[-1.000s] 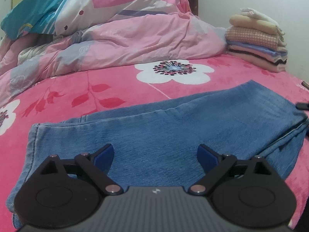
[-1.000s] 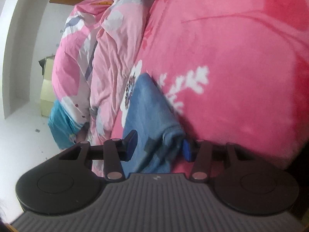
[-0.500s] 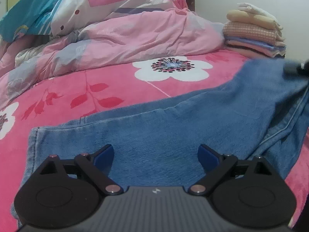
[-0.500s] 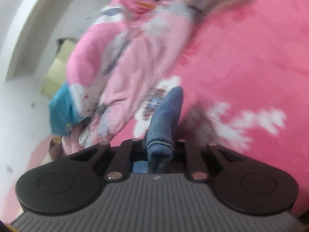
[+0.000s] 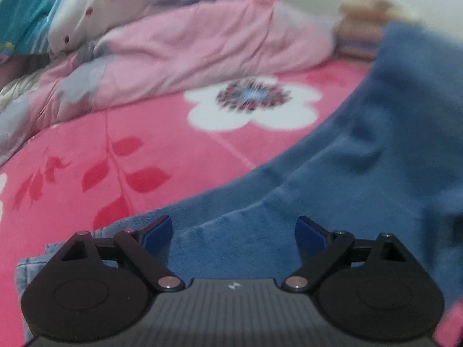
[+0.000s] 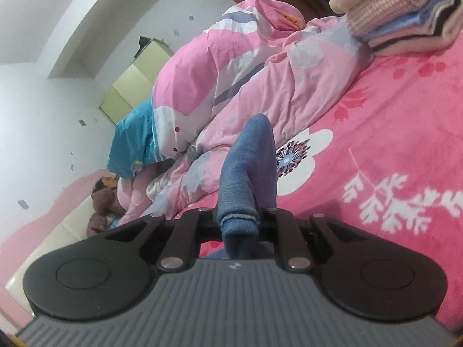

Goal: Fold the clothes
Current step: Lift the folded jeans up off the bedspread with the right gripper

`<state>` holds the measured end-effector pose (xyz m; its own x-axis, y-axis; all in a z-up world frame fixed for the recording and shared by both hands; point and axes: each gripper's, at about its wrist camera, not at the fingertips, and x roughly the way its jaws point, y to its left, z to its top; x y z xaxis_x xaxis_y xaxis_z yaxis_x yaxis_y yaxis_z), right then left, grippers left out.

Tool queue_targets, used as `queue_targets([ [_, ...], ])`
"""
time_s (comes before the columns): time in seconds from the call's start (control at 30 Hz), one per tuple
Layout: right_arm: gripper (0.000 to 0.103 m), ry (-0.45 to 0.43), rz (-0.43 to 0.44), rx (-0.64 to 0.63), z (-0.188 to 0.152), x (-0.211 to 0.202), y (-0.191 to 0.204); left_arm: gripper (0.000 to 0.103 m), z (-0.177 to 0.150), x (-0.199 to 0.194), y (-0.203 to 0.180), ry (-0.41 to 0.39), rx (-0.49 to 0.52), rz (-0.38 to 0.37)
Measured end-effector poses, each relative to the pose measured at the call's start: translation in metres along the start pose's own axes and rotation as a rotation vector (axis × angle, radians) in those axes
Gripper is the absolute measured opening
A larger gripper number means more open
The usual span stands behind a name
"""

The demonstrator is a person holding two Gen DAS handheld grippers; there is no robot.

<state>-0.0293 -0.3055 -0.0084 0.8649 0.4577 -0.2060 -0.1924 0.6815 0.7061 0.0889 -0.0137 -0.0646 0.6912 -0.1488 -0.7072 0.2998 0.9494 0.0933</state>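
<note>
Right gripper (image 6: 238, 219): clamping a bunched hem end of the jeans (image 6: 246, 173), lifting it off the pink blanket (image 6: 390, 133).
Left gripper (image 5: 234, 231): hanging wide apart over the jeans' (image 5: 332, 190) lower part, gripping nothing.
Jeans: lying partly on the bed, one end rising at the right.
Handling: looking heavy, thick, floppy denim; likely sagging between holds.
Hold: hems or waistband edges seeming best.
Nearby: folded stack (image 6: 405, 14) sitting beside the quilt (image 6: 260, 66).

Open pink blanket (image 5: 86, 156) lies left; the raised jeans (image 5: 376, 159) block the right, apparently hiding the clothes stack (image 6: 405, 14).
</note>
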Motion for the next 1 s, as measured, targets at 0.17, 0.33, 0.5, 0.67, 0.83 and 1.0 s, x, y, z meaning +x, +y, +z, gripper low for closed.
queue_targets([
  [0.17, 0.012, 0.002, 0.002, -0.015, -0.008, -0.004, 0.002, 0.092, 0.012, 0.003, 0.007, 0.041, -0.064, 0.005],
  [0.33, 0.012, 0.002, 0.018, 0.011, -0.008, -0.006, -0.006, 0.094, 0.016, 0.008, 0.01, 0.053, -0.04, 0.075],
  [0.5, 0.012, 0.007, 0.037, 0.018, -0.008, -0.005, -0.011, 0.09, 0.026, 0.01, 0.017, 0.079, -0.102, 0.078],
  [0.67, 0.012, 0.011, 0.047, 0.046, -0.004, -0.005, -0.021, 0.09, 0.004, -0.023, 0.001, 0.064, -0.048, 0.017],
  [0.83, 0.012, 0.013, 0.06, 0.057, -0.006, -0.005, -0.025, 0.092, -0.029, -0.05, -0.022, 0.054, 0.019, 0.013],
  [1.0, 0.012, 0.015, 0.062, 0.052, -0.005, -0.007, -0.022, 0.092, -0.048, -0.074, -0.026, 0.042, 0.043, -0.018],
])
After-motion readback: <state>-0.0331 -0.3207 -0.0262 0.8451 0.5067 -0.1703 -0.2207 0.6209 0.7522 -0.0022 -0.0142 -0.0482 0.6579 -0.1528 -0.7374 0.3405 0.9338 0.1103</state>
